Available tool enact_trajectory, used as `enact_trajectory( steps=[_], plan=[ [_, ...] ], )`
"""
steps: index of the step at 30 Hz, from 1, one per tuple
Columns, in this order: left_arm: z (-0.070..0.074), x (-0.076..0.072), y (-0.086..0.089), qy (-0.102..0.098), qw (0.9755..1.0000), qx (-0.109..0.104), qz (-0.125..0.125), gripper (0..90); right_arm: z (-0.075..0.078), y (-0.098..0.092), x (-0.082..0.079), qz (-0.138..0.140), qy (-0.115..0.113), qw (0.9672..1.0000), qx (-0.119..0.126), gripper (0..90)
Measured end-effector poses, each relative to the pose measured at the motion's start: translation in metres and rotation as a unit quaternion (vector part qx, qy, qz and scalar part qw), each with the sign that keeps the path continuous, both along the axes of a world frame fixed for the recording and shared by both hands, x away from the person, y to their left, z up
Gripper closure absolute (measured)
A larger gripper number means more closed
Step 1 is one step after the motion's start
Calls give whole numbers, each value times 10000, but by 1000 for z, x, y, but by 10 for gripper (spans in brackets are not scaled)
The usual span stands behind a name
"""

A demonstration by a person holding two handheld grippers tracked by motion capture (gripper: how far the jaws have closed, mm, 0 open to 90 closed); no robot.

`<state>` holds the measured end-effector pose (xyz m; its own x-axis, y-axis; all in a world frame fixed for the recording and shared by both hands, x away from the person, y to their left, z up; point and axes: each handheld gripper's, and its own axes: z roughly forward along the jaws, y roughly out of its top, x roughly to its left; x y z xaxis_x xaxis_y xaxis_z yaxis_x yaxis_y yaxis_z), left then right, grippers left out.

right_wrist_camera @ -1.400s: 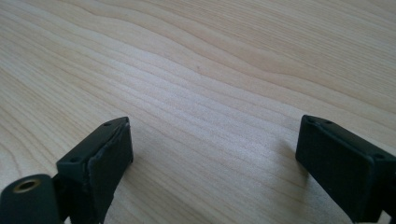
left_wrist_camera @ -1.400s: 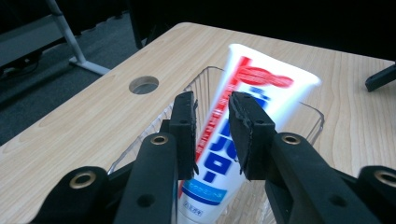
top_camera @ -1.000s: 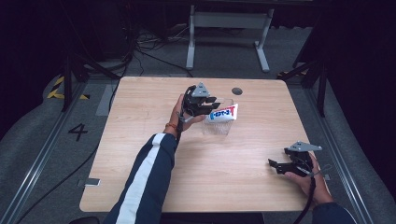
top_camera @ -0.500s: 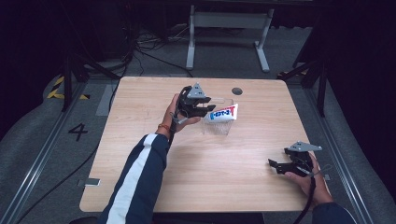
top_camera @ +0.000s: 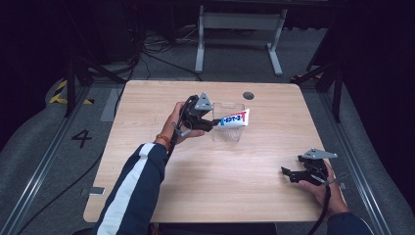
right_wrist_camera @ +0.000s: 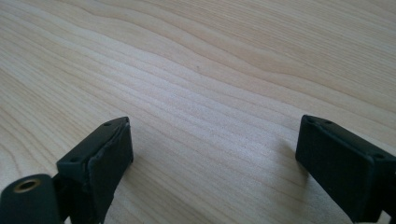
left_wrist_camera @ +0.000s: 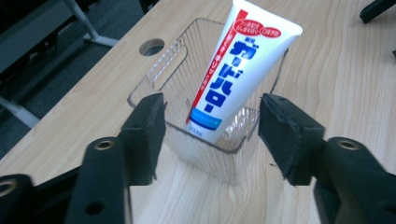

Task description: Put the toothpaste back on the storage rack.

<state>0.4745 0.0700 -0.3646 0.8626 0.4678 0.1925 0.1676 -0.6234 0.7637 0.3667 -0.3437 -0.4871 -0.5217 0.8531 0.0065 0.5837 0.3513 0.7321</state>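
Wooden worktop (top_camera: 205, 186) carries a clear plastic bin (left_wrist_camera: 187, 93) near its far middle, beside a round hole (top_camera: 248, 95). White toothpaste tube (left_wrist_camera: 233, 74) with blue and red print stands tilted inside the bin, its flat end leaning past the rim. Left claw (left_wrist_camera: 210, 126) sits just before the bin's near wall; its jaws have just been opening and now stand about halfway apart, pads clear of tube and bin, gripping nothing. Right claw (right_wrist_camera: 212, 154) rests low over bare wood at the near right corner, jaws spread wide, empty.
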Motion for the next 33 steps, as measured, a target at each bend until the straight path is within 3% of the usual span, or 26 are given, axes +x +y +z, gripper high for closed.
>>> enact_trajectory(
  steps=[3, 7, 16, 23, 27, 29, 33],
  plan=[
    [0, -5, 4, 68, 9999, 98, -31, 376, 0, 0, 0, -1, 0, 10000, 1, 112],
    [-2, -13, 10, 120, 9990, 427, 21, 324, 0, 0, 0, -6, 0, 10000, 3, 112],
    [-3, -26, 27, -6, 9971, 693, 306, 269, 0, 0, -1, -17, 4, 10000, -9, 112],
    [-10, -42, 44, 46, 9956, 845, 409, 212, 0, 0, -1, -14, 1, 10000, -10, 112],
    [-15, -49, 53, 33, 9935, 1027, 490, 204, 0, 0, -1, -14, 3, 10000, -8, 112],
    [-18, -53, 62, -65, 9893, 1270, 717, 213, 0, 0, -1, -17, 4, 10000, -9, 112],
    [-24, -59, 77, 10, 9885, 1290, 782, 201, 0, 0, -1, -16, 4, 10000, -9, 112]
  ],
)
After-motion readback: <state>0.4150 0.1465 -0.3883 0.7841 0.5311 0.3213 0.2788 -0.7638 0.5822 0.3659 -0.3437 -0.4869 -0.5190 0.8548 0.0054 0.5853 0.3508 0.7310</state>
